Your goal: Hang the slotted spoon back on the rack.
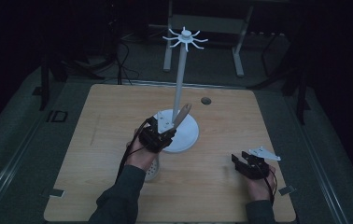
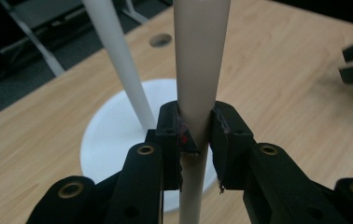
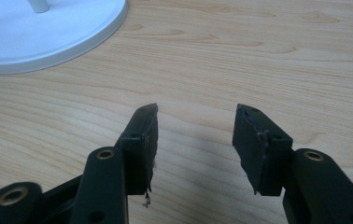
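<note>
A white rack stands mid-table: a thin pole (image 1: 180,79) on a round base (image 1: 189,136), with a crown of hooks (image 1: 185,38) on top. My left gripper (image 1: 165,133) hovers over the base's left side, shut on the tapered pale handle (image 1: 182,114) of a utensil. The handle tilts up to the right beside the pole, and a pale perforated head (image 1: 152,170) shows under the wrist. In the left gripper view the pads clamp the handle (image 2: 198,56), with the pole (image 2: 118,56) just behind. My right gripper (image 1: 242,158) rests low at the right, open and holding nothing (image 3: 195,123).
The wooden table (image 1: 104,116) has a round cable hole (image 1: 206,100) behind the rack. Tape marks sit at the front corners (image 1: 55,192) (image 1: 286,190). The rack's base (image 3: 48,32) lies up and left of my right gripper. A metal frame (image 1: 237,51) stands beyond the table.
</note>
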`<state>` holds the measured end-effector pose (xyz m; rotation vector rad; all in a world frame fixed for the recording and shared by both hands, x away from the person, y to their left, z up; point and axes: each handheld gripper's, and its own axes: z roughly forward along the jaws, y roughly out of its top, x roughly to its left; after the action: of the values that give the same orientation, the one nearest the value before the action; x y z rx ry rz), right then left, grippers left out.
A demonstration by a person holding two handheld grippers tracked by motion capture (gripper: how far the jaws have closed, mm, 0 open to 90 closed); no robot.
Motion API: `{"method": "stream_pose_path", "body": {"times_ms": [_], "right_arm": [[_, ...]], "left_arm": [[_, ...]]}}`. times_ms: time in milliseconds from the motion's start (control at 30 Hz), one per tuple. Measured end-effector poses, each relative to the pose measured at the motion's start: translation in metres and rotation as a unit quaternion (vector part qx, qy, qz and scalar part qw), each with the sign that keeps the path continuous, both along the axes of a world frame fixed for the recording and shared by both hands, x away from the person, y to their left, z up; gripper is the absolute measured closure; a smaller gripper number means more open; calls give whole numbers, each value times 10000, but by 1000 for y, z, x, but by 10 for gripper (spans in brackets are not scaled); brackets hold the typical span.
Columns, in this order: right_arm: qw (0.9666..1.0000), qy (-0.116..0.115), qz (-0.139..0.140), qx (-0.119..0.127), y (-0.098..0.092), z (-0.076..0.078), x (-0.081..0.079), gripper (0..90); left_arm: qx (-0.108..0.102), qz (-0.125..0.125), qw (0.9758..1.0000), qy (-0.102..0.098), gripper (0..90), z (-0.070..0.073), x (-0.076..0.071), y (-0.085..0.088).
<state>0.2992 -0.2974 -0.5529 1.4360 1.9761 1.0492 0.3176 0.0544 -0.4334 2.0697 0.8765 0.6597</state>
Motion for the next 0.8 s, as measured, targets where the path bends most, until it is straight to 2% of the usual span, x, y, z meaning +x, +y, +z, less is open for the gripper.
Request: {"method": "stream_pose_path", "body": {"times_ms": [33,167,200,300,400,467,600,800], "right_arm": [[10000,0,0,0,0,0,0,500],[10000,-15,-18,-2,-1,0,0,500],[10000,-16,-17,-3,-1,0,0,500],[10000,-13,-22,-3,-1,0,0,498],[10000,-13,-23,-13,-1,0,0,498],[10000,-16,-34,-13,-1,0,0,498],[10000,-20,-41,-12,-2,0,0,498],[10000,-9,-67,-20,-3,-1,0,498]], "left_arm": [[0,0,10000,0,744,0,0,0],[-189,251,9992,-233,744,3,-2,1],[-263,296,9989,-261,744,4,-3,0],[-306,363,9984,-303,743,6,-3,0],[-492,504,9968,-383,743,8,-3,-1],[-588,513,9962,-399,743,10,-3,-2],[-637,588,9948,-537,743,15,-4,-5],[-795,774,9909,-766,744,23,-5,-10]]}}
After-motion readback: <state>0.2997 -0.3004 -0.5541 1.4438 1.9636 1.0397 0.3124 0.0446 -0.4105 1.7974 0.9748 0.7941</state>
